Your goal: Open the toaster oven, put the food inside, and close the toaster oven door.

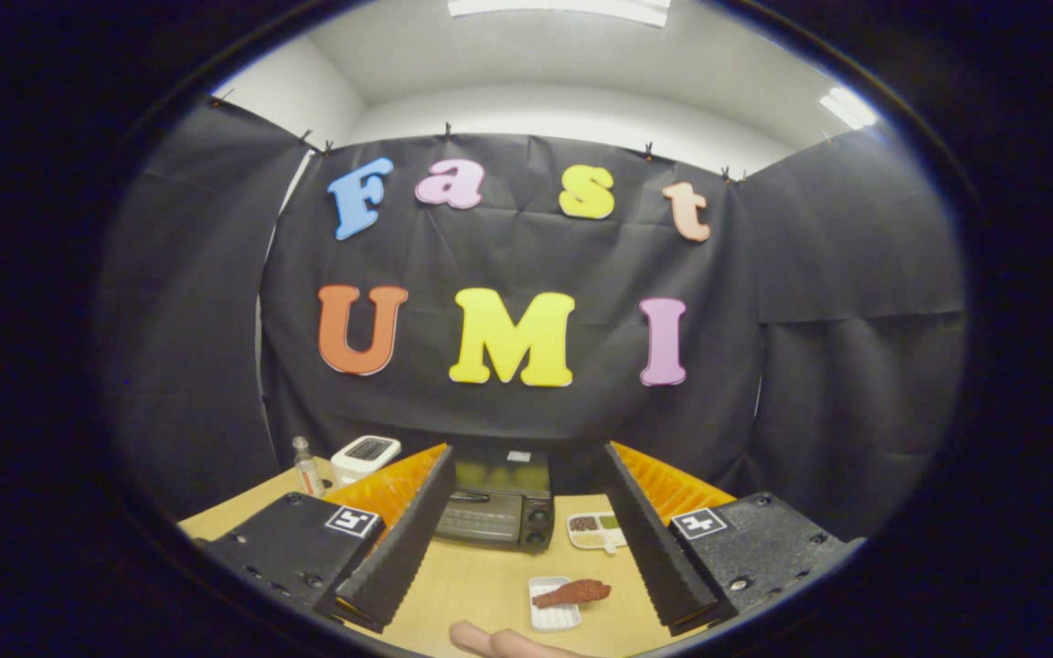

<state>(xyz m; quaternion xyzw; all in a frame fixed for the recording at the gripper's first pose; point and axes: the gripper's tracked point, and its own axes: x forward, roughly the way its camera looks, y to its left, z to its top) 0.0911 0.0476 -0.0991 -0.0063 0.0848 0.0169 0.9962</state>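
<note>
A black toaster oven (497,508) stands on the wooden table (481,585) against the booth's back cloth, its glass door closed with the handle across the front. A reddish-brown piece of food (574,593) lies on a small white tray (552,605), nearer than the oven and between my fingers. My gripper (526,571) is held above the table, open wide, with nothing between its fingers. The oven sits beyond the fingertips, framed by the gap.
A small divided dish (596,531) with brown and green bits stands right of the oven. Left of the oven are a white toaster (364,455) and a small clear bottle (307,467). A person's finger (499,642) rests at the table's near edge.
</note>
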